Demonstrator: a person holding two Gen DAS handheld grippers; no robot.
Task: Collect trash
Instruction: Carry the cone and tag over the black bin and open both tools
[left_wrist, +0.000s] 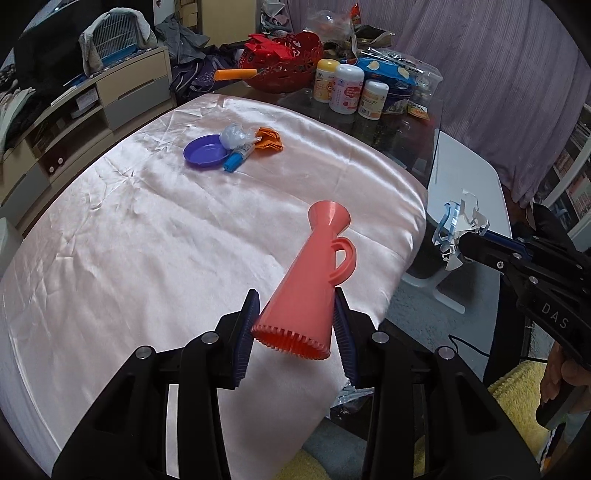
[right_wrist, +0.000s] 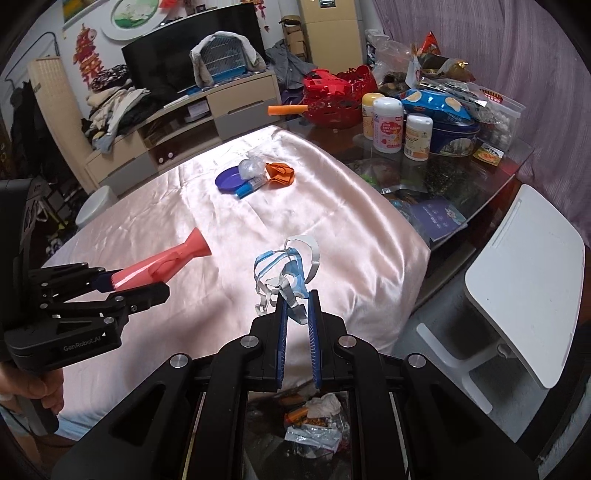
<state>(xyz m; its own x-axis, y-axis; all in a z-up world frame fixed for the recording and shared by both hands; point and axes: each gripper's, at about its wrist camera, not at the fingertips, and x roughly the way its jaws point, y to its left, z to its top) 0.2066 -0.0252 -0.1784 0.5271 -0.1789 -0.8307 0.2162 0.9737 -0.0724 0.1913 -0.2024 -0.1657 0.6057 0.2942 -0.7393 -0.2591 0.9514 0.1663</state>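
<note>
My left gripper (left_wrist: 295, 314) is shut on a pink plastic vase (left_wrist: 314, 273) with a small handle and holds it tilted above the pink satin tablecloth (left_wrist: 147, 240); it also shows in the right wrist view (right_wrist: 162, 264). My right gripper (right_wrist: 295, 306) is shut on a scrap of blue and white paper strips (right_wrist: 291, 266), held past the table's near edge; the scrap also shows in the left wrist view (left_wrist: 456, 229). On the cloth farther off lie a purple dish (right_wrist: 231, 179), a crumpled clear plastic wad (right_wrist: 249, 167), a blue-capped tube (right_wrist: 248, 186) and crumpled orange paper (right_wrist: 280, 171).
Below my right gripper a bin holds wrappers and tissue (right_wrist: 314, 421). A white chair (right_wrist: 524, 280) stands to the right. Bottles (right_wrist: 388, 125), a blue tin (right_wrist: 454, 136) and a red basket (right_wrist: 332, 99) crowd the far glass table. A TV cabinet (right_wrist: 177, 125) lies behind.
</note>
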